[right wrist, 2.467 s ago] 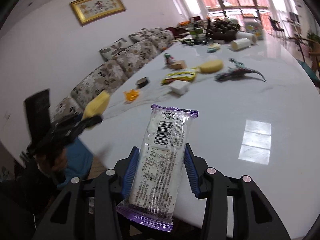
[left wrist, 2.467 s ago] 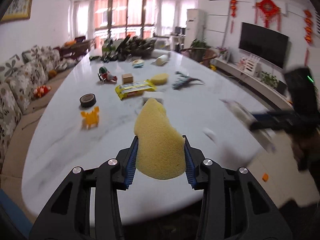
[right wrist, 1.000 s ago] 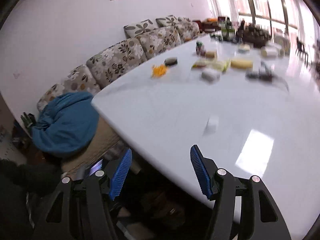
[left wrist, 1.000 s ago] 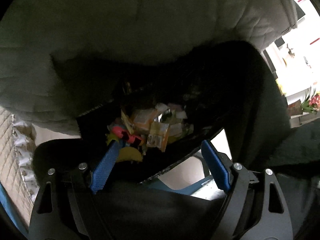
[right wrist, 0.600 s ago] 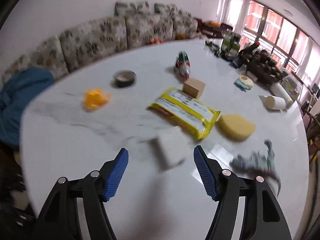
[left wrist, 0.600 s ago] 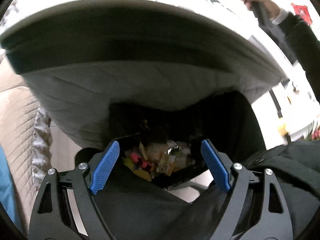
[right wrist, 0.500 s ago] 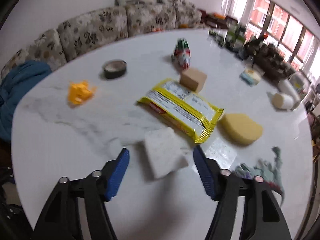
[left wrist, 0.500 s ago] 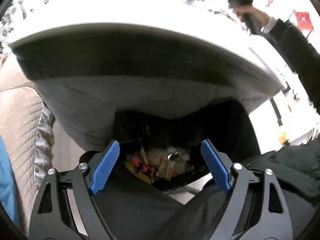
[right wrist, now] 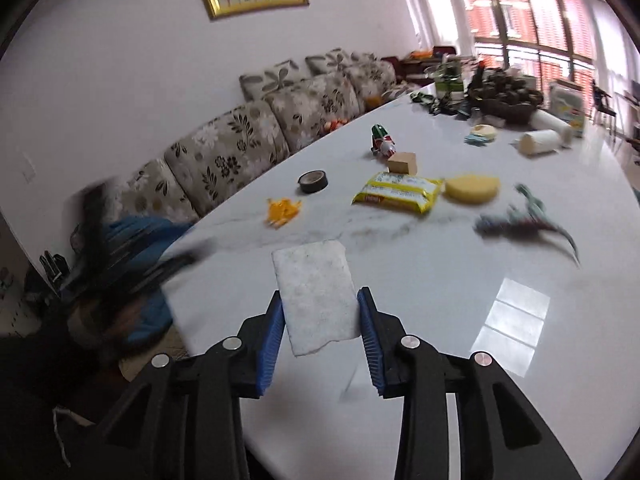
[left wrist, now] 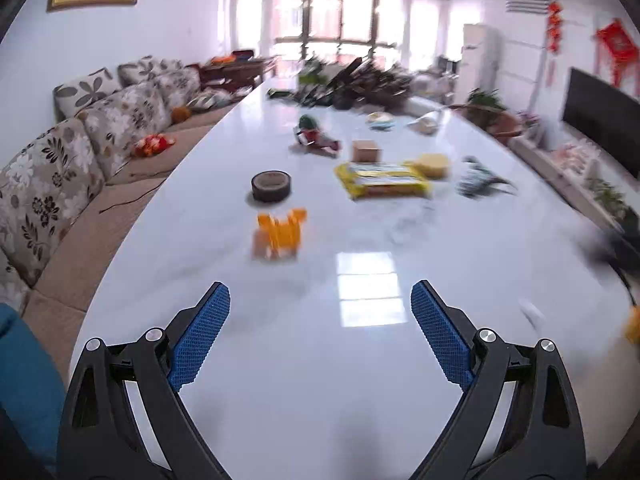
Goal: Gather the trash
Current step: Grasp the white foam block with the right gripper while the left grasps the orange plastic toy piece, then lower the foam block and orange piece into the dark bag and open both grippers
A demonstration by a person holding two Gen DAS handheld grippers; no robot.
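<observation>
Two hand-held grippers, black frames with blue pads

The left gripper has two black plastic fingers, each an angular frame with triangular cut-outs and two round silver screws near the knuckle. Its pads are bright blue with a fine ribbed, grid-like texture, long and narrow. The right gripper is built the same: black skeletal fingers, silver screw heads, and blue ribbed pads set in black holders. No sleeve or clothing shows clearly in either view.
</observation>
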